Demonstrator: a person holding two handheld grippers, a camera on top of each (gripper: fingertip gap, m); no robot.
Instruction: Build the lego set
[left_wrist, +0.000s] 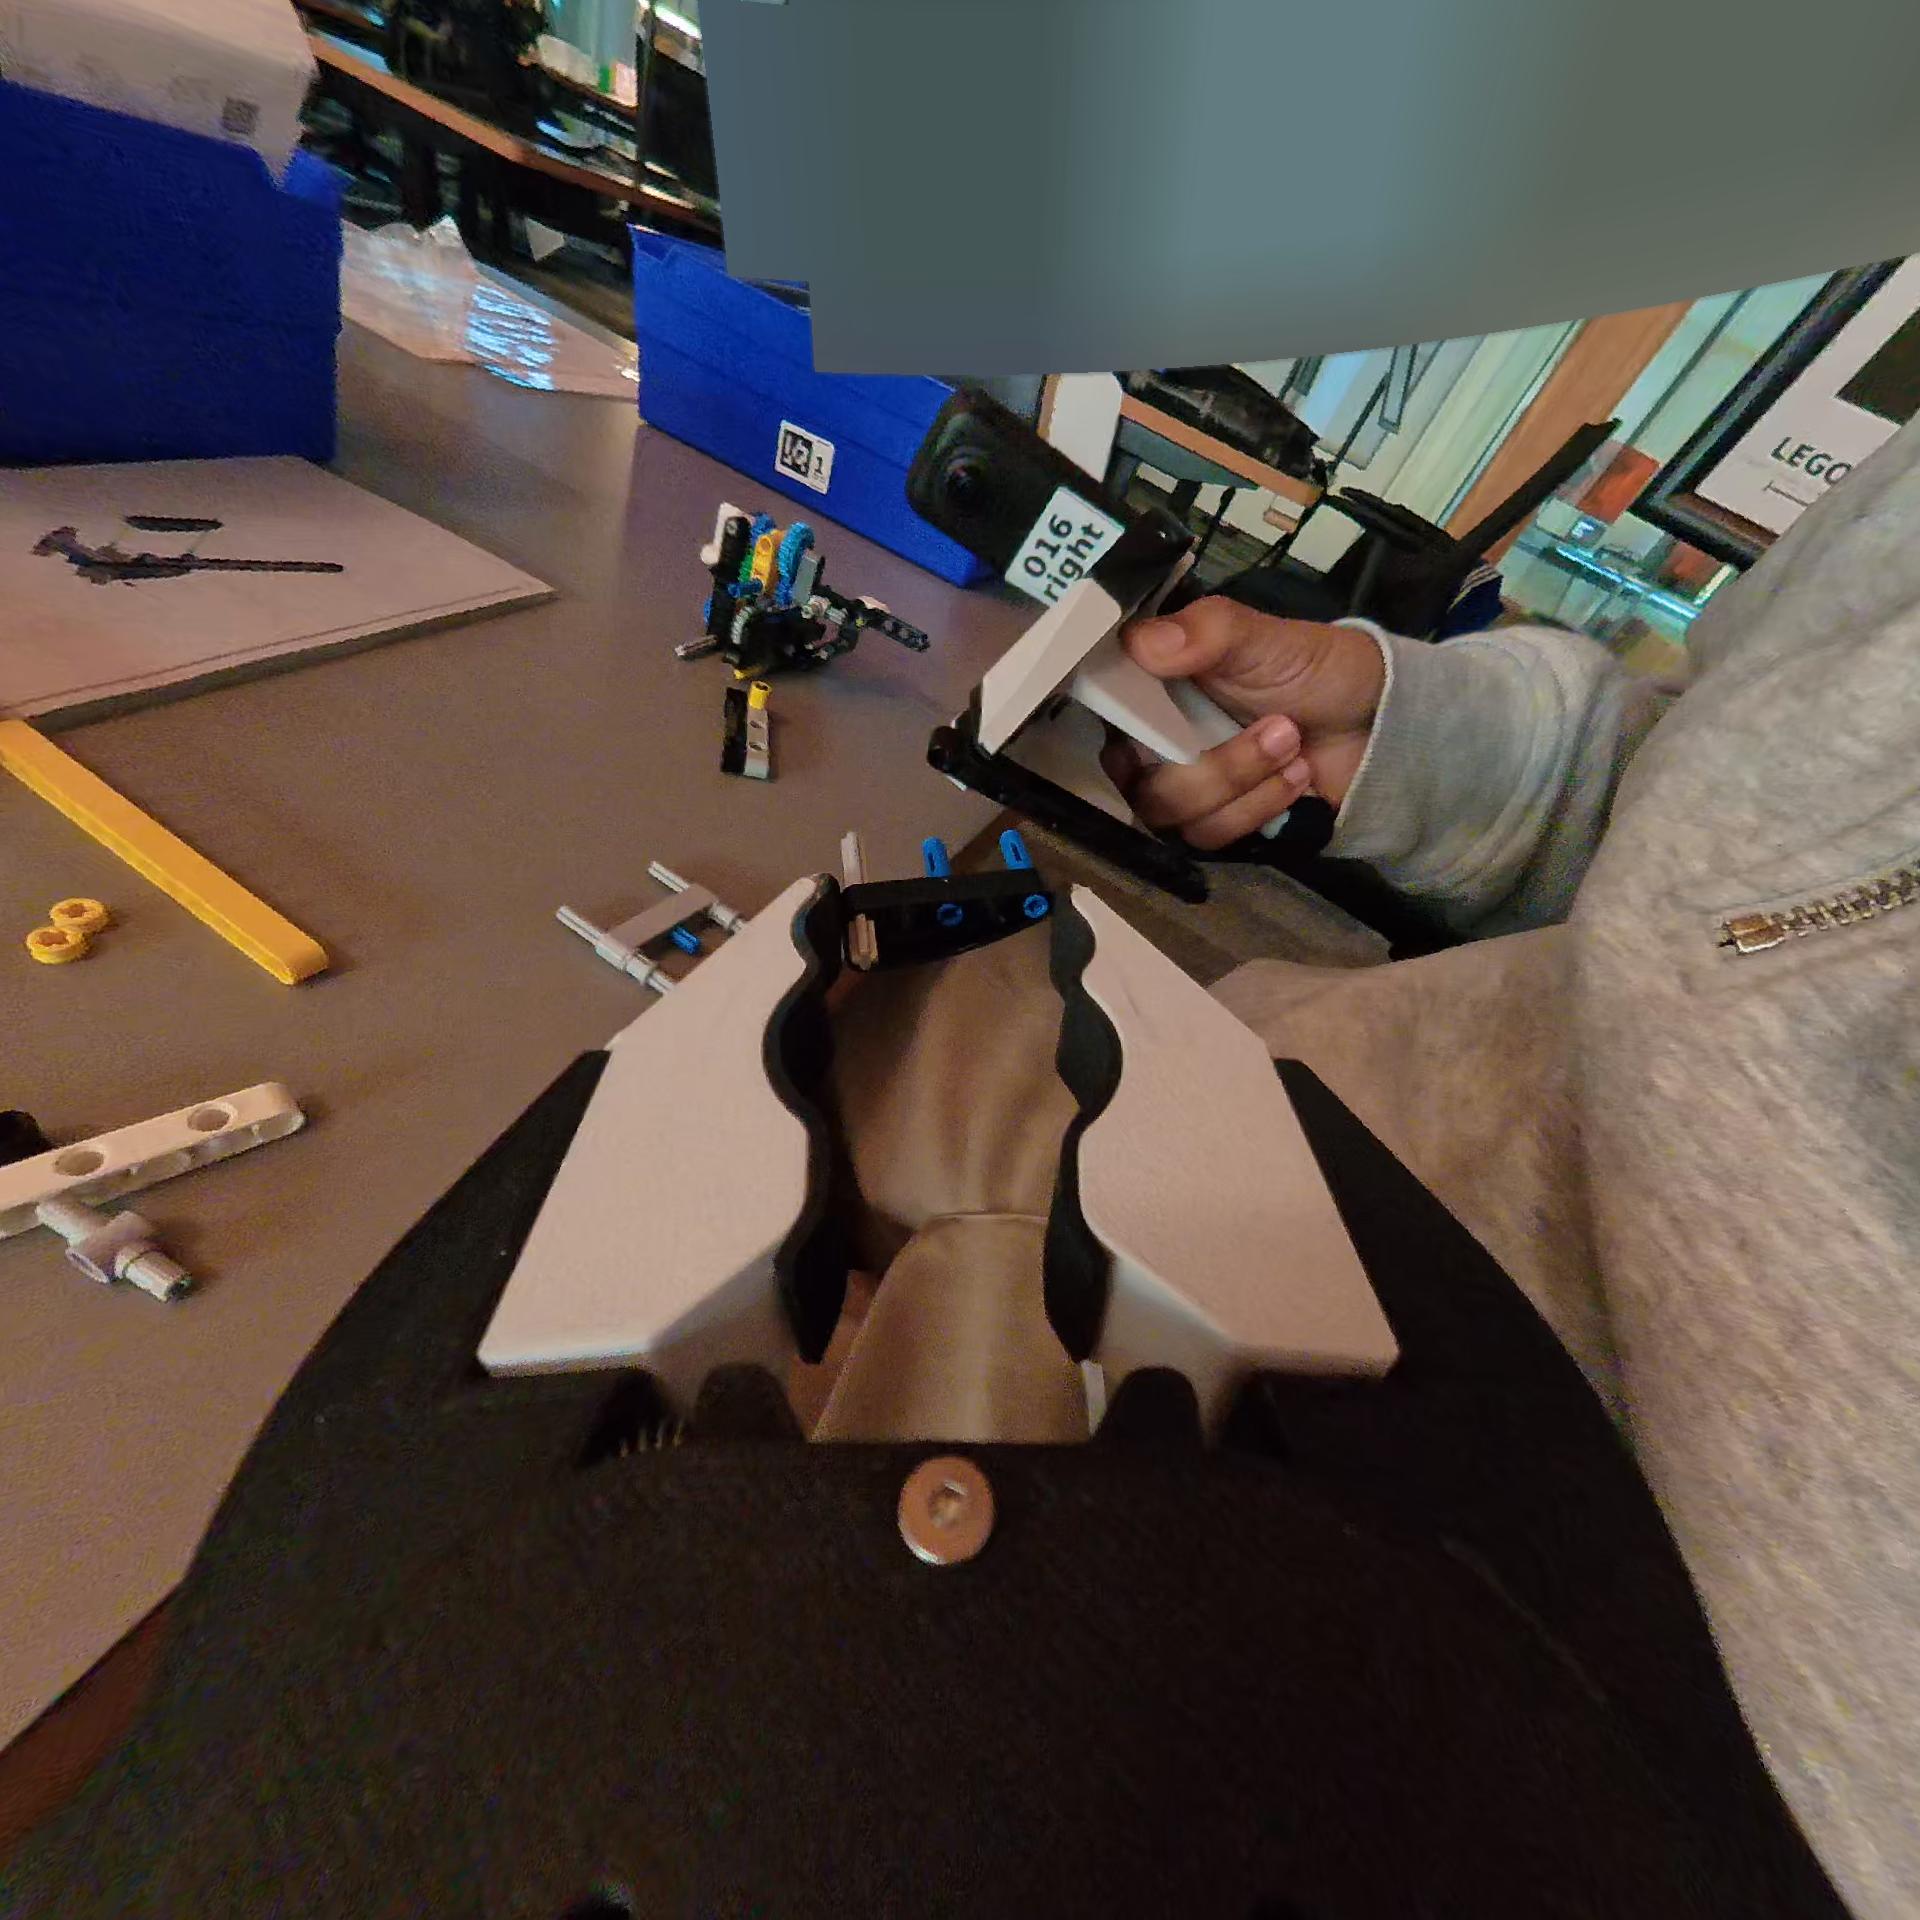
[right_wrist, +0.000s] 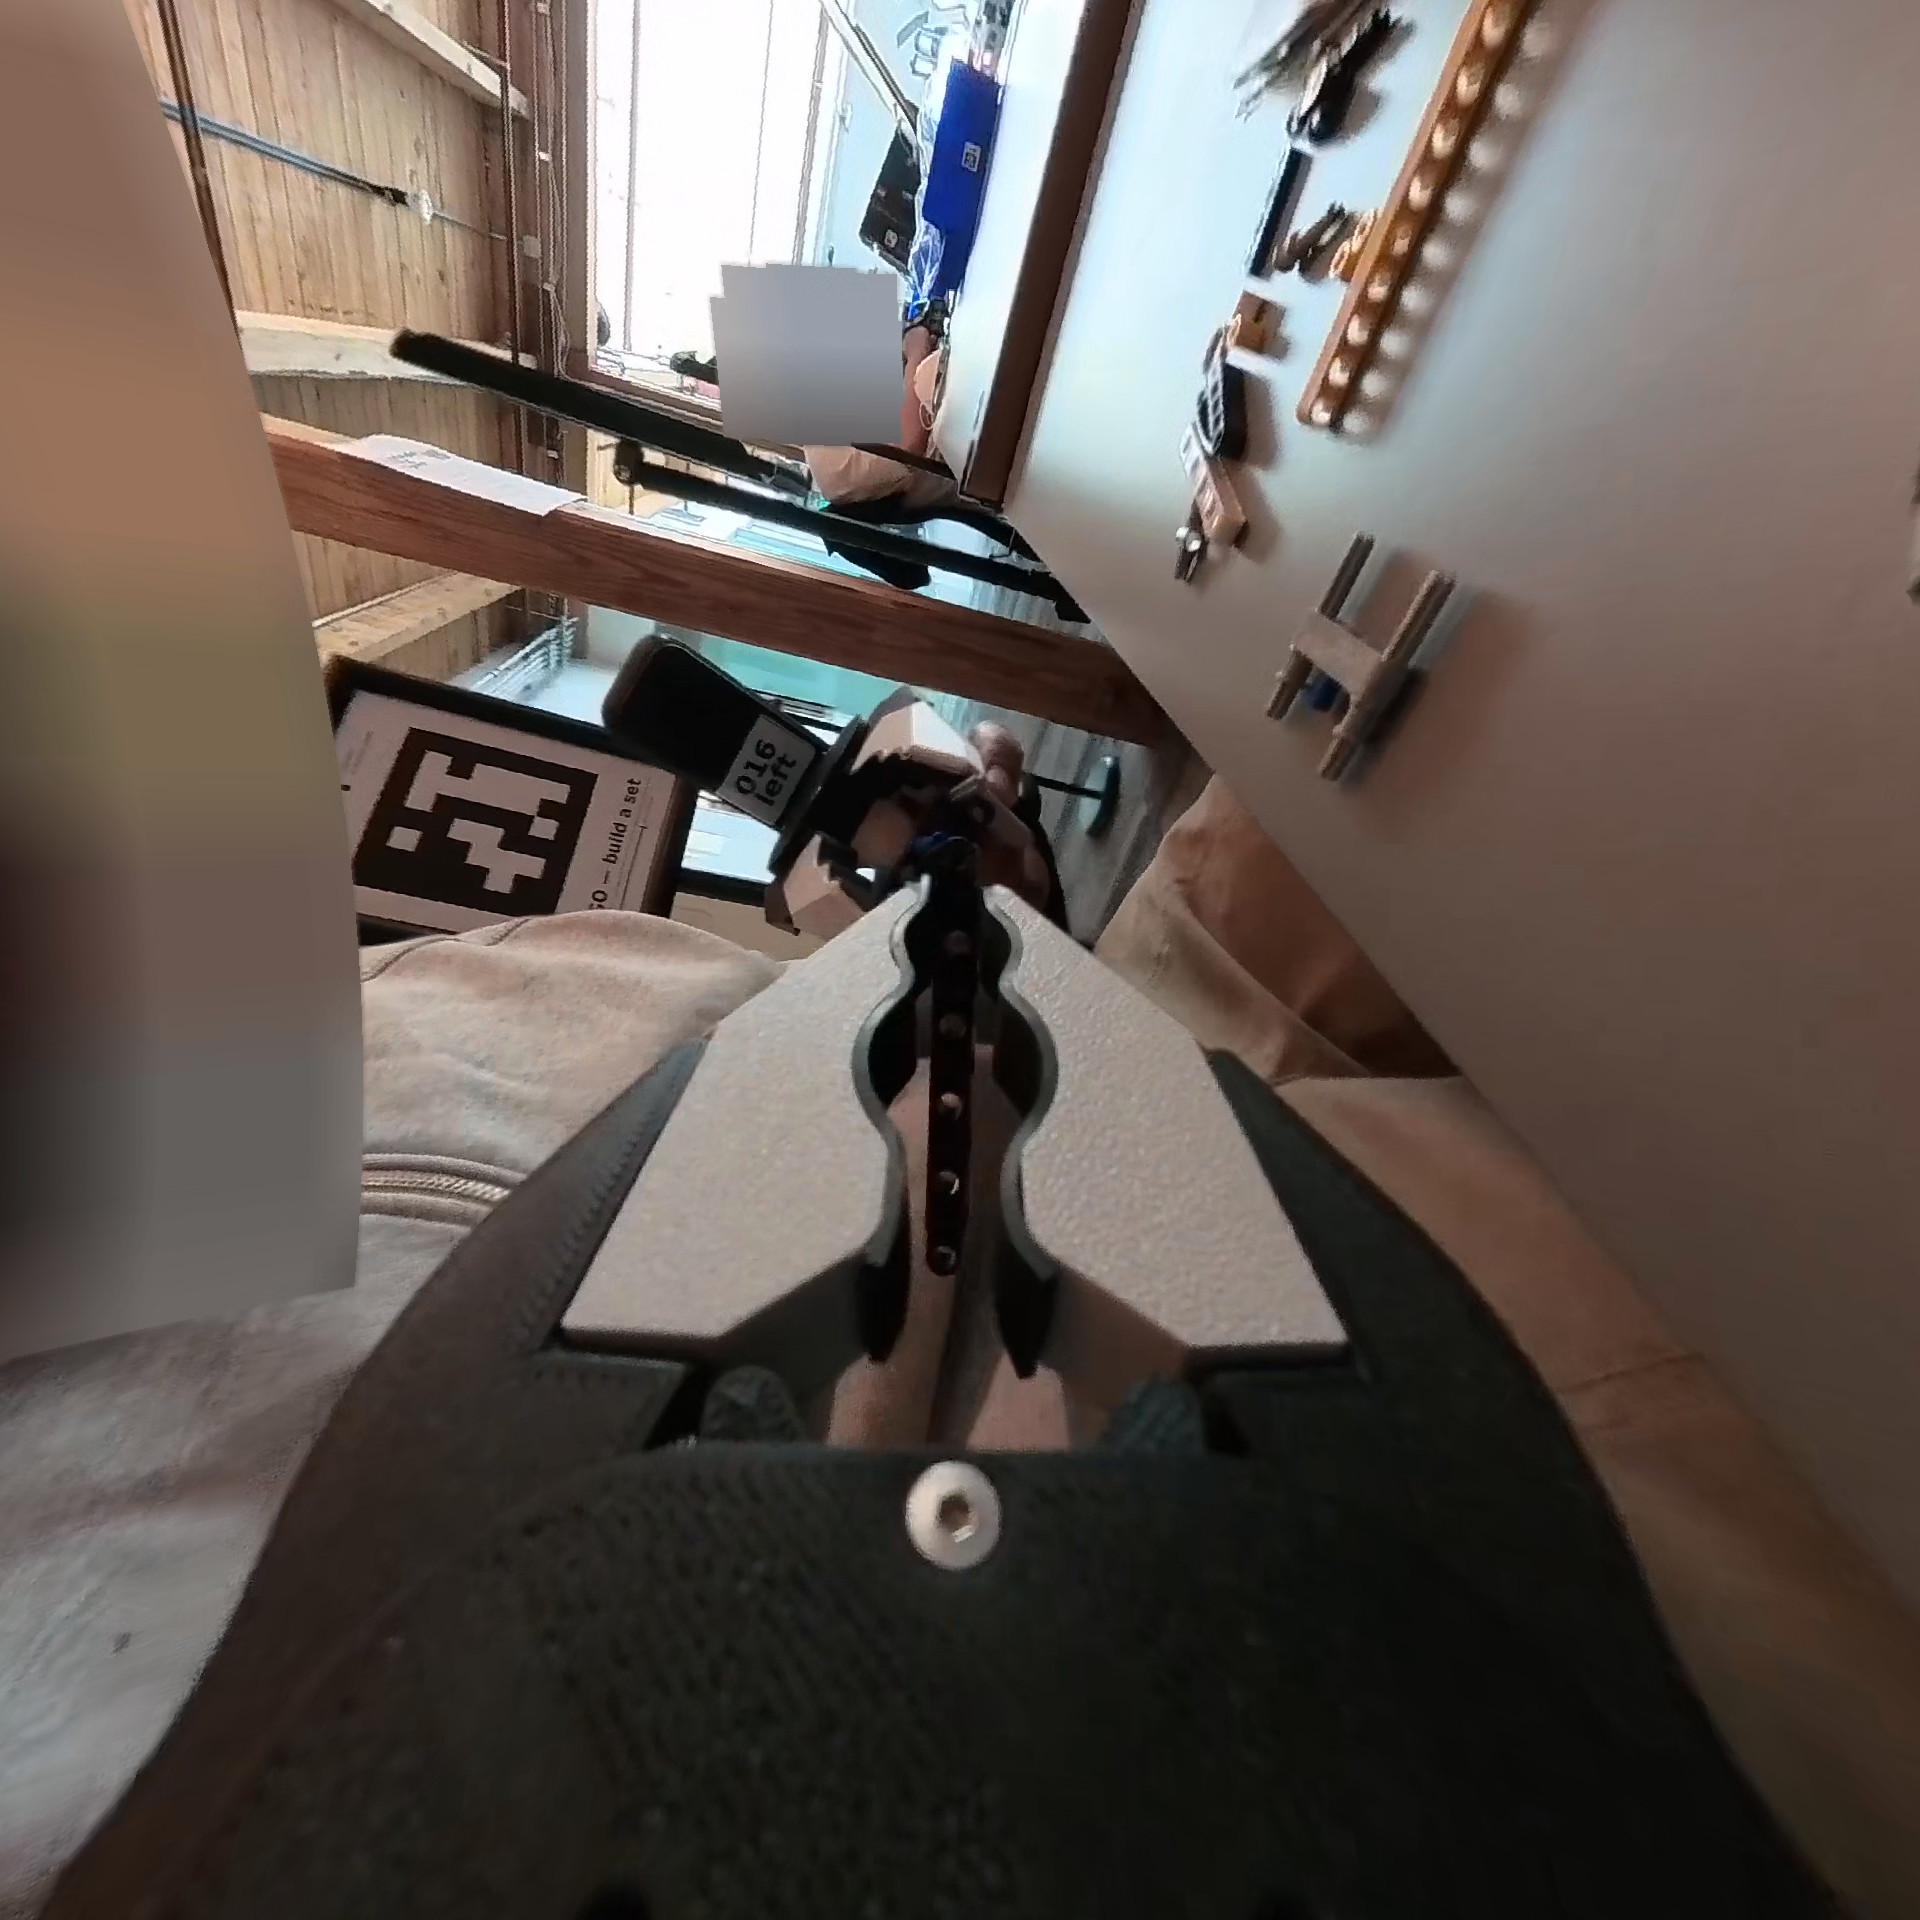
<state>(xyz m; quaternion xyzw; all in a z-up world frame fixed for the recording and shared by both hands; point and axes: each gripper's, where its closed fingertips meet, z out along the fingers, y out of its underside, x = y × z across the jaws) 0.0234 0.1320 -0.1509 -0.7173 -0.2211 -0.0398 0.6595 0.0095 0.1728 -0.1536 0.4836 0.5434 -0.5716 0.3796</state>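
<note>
**Both grippers clamped on black beams above the table edge**

Grey table (left_wrist: 436, 790) across the left wrist view, turned on its side in the right wrist view. Blue bins (left_wrist: 156, 281) at the far edge, an open instruction booklet (left_wrist: 208, 582) beside them. Grey sweatshirt (left_wrist: 1714, 1039) filling the right side, a blurred patch over the top.

Left gripper (left_wrist: 940, 914) clenched on a short black beam with blue pins (left_wrist: 951, 914), held crosswise at the fingertips, off the table edge over the lap. Right gripper (right_wrist: 951, 914) closed on a long black holed beam (right_wrist: 948, 1091), lying lengthwise between its fingers; far tip close against the left gripper's piece, contact hard to make out. Hand (left_wrist: 1247, 727) gripping the right gripper's handle.

On the table: a long yellow beam (left_wrist: 156, 852), a partly built model (left_wrist: 774, 603) in black, blue, yellow and green, a white beam (left_wrist: 135, 1143) cut off at the left edge, a small grey frame with axles (left_wrist: 655, 925) just beside the left finger, a black and grey piece (left_wrist: 748, 727) near the model, two yellow bushes (left_wrist: 68, 930).
</note>
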